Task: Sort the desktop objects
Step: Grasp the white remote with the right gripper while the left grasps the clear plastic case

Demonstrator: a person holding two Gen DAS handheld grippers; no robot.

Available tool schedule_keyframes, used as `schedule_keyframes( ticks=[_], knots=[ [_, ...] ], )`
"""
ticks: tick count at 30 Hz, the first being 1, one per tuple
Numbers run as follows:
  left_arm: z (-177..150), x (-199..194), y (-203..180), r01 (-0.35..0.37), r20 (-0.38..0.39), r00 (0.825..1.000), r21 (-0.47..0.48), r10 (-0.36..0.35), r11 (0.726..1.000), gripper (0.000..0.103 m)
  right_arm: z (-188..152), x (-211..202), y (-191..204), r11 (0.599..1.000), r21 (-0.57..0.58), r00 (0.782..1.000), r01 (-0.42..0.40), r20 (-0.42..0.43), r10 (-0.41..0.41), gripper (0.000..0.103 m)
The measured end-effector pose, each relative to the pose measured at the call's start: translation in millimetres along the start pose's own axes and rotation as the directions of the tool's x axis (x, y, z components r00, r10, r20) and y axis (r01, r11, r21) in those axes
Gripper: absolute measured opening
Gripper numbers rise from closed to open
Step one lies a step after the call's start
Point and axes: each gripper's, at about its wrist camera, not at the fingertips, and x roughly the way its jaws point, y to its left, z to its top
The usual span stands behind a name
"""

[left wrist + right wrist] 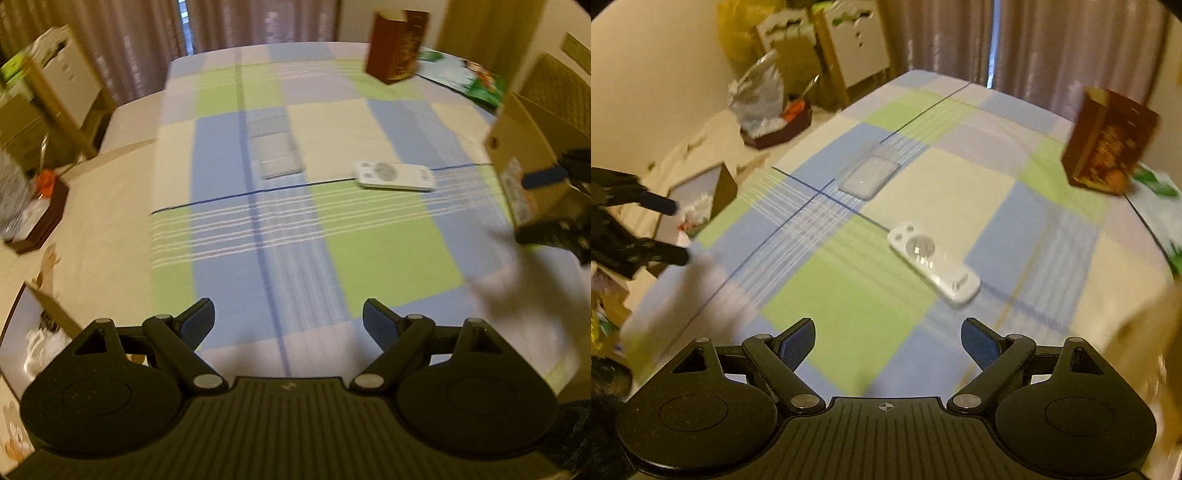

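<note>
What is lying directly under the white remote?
The white remote lies flat on the checked tablecloth, across pale and blue squares. Whatever is under the cloth is covered, so the tabletop itself cannot be seen.

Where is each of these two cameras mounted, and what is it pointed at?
Left wrist view: on the left gripper, looking down over the checked tablecloth; its open fingers show, with the right gripper at the right edge.
Right wrist view: on the right gripper, angled across the same cloth.
Both see the white remote, clear case and brown box.
</note>
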Motion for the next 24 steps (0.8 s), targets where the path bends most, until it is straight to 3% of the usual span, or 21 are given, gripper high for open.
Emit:
schedule_keyframes(
  ticks=[9, 14, 15, 16, 21, 22, 24],
  knots=[
    [-4, 9, 46, -0.08, -0.038, 0.996, -0.104, 0.077, 0.991, 0.085, 47, 90, -26, 0.952, -0.3, 0.989, -0.061, -0.144, 0.018, 0.088],
    [4, 20, 59, -0.11, -0.058, 0.993, -0.13, 0.103, 0.985, 0.085, 55, 127, -37, 0.936, -0.336, 0.984, -0.11, -0.171, 0.055, 0.087],
    [7, 22, 60, -0.111, -0.06, 0.993, -0.13, 0.104, 0.985, 0.085, 56, 133, -38, 0.935, -0.334, 0.982, -0.119, -0.176, 0.062, 0.079],
    [10, 25, 61, -0.111, -0.062, 0.993, -0.129, 0.103, 0.985, 0.085, 58, 139, -39, 0.936, -0.329, 0.98, -0.128, -0.189, 0.068, 0.056],
    [27, 41, 61, -0.082, -0.058, 0.995, -0.115, 0.076, 0.99, 0.085, 62, 146, -40, 0.949, -0.296, 0.982, -0.104, -0.179, 0.052, 0.051],
    [31, 45, 61, -0.076, -0.056, 0.996, -0.11, 0.07, 0.991, 0.085, 62, 145, -40, 0.955, -0.282, 0.983, -0.087, -0.182, 0.036, 0.043],
    [40, 52, 58, -0.06, -0.051, 0.997, -0.097, 0.055, 0.994, 0.085, 62, 143, -41, 0.979, -0.203, 0.978, -0.036, -0.206, -0.006, 0.041]
  ],
)
